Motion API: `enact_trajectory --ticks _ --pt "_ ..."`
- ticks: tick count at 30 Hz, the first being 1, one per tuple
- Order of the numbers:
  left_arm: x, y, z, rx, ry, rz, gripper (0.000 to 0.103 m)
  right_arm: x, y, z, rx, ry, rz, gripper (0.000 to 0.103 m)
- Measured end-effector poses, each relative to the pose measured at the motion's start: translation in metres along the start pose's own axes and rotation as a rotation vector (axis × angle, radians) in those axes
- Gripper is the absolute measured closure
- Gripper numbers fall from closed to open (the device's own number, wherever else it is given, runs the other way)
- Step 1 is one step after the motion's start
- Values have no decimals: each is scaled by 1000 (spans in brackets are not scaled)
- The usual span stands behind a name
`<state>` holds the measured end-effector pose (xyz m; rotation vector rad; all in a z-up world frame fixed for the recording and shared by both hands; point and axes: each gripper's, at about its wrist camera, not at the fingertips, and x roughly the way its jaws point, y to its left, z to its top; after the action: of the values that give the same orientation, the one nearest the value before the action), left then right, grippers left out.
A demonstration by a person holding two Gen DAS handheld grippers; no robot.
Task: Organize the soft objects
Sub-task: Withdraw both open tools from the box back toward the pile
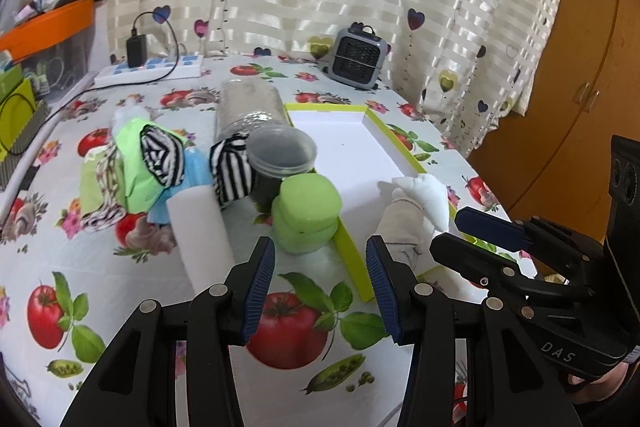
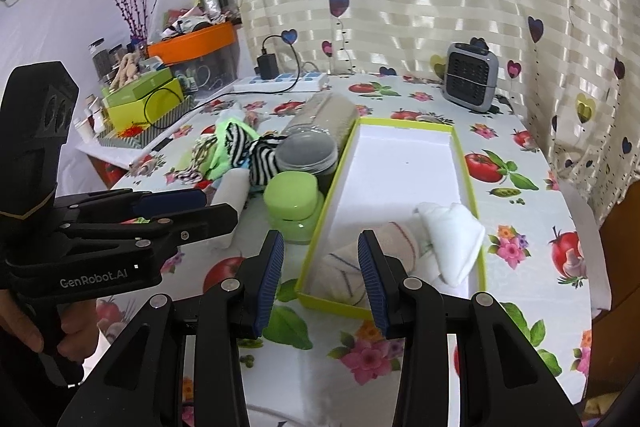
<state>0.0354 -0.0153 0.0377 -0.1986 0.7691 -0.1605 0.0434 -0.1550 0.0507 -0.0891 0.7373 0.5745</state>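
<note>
A white tray with a lime rim [image 1: 352, 247] [image 2: 466, 163] lies on the tomato-print tablecloth. At its near end are a folded white cloth [image 1: 428, 193] [image 2: 452, 239] and rolled off-white cloths [image 1: 400, 223] [image 2: 394, 239]. To the tray's left, a pile holds striped socks [image 1: 232, 167] [image 2: 262, 159], a green cloth [image 1: 134, 163], a white foam roll [image 1: 200, 227] [image 2: 232, 191] and a green round sponge stack [image 1: 308, 211] [image 2: 292, 199]. My left gripper [image 1: 320, 287] [image 2: 220, 206] hovers open near the sponge stack. My right gripper [image 2: 320, 279] [image 1: 446, 230] hovers open over the tray's near end, holding nothing.
A dark-lidded clear jar [image 1: 280, 155] [image 2: 308, 151] and a clear container lying on its side [image 1: 248, 107] sit beside the tray. A small grey heater [image 1: 358, 59] [image 2: 470, 79] and a power strip [image 1: 148, 71] stand at the back. Boxes and an orange tub [image 2: 192, 43] crowd the left.
</note>
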Motion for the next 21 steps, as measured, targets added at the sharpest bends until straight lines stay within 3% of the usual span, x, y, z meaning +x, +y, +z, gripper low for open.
enact_trajectory --ticks 21 --pt "-7 40 -18 -81 10 74 57 12 29 -7 -63 42 70 63"
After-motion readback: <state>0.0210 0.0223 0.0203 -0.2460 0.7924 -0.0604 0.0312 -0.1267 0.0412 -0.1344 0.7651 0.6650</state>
